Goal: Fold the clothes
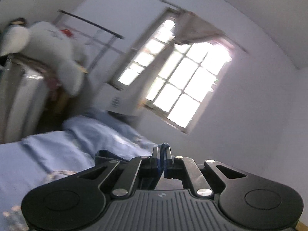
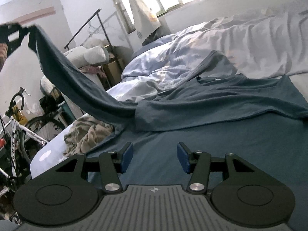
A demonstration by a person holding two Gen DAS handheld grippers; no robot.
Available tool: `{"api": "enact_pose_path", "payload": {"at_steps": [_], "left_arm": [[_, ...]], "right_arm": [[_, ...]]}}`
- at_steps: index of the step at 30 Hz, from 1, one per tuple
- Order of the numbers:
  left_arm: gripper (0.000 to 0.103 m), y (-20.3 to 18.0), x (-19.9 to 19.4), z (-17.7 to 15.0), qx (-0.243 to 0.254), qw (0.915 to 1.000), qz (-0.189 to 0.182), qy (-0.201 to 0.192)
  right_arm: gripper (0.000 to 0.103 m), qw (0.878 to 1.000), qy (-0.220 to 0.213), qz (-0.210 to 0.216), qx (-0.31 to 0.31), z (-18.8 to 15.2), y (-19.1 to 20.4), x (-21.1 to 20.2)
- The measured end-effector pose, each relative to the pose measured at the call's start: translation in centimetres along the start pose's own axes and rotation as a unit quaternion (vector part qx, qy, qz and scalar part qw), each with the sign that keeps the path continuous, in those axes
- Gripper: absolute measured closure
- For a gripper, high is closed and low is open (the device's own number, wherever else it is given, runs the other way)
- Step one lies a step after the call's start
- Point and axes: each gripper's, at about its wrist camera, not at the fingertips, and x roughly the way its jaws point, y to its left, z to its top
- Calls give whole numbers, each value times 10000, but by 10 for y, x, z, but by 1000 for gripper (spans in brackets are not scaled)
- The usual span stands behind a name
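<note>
On the bed | dark blue shirt lies spread, one corner lifted | left hand-held gripper clamps that cloth (room behind blurred) | right hand-held gripper gapes empty above fabric | bicycle partly cut off.

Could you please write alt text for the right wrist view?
The right hand-held gripper hovers open over a dark teal shirt on a bed, while the left hand-held gripper lifts one corner high. A bicycle stands left.

Left tongs raised high, tilted up, jaws clamped. Right tongs low, level, jaws spread wide.
</note>
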Motion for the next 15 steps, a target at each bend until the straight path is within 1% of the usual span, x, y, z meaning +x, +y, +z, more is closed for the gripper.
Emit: {"api": "enact_pose_path", "payload": {"at_steps": [3, 9, 13, 15], "left_arm": [[103, -40, 19, -18, 111, 9992, -296, 240], [103, -110, 63, -73, 313, 9932, -763, 826], [103, -146, 94, -121, 476, 9873, -869, 1238], [103, -156, 109, -146, 472, 9847, -891, 1423]], "right_arm": [[50, 9999, -87, -18, 101, 5, -7, -8], [50, 9992, -273, -59, 277, 16, -21, -25], [50, 9979, -444, -181, 439, 25, -36, -40], [50, 9967, -514, -302, 557, 30, -47, -46]]}}
